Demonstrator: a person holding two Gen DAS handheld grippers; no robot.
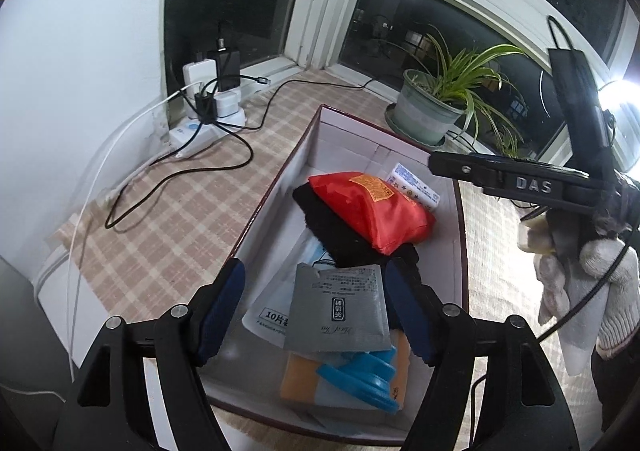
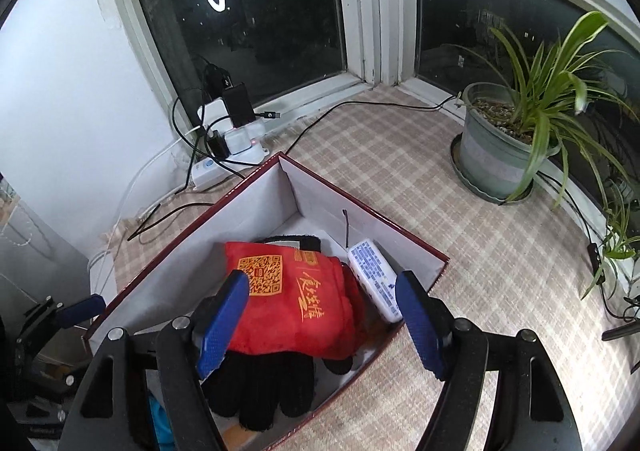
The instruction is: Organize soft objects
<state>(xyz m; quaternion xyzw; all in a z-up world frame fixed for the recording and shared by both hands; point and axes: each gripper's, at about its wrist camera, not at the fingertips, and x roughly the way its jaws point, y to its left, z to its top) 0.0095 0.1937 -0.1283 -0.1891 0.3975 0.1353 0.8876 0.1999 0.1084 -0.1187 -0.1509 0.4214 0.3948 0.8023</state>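
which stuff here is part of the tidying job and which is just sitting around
Part of the job:
box
red pouch
black glove
grey packet
tissue pack
left tongs and right tongs, both open

Just sitting around:
potted plant
power strip
cables
checked cloth

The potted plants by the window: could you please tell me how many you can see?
2. The large potted plant stands on the checked cloth right of the box. A smaller plant sits farther right by the window, its pot out of view. Others may be hidden.
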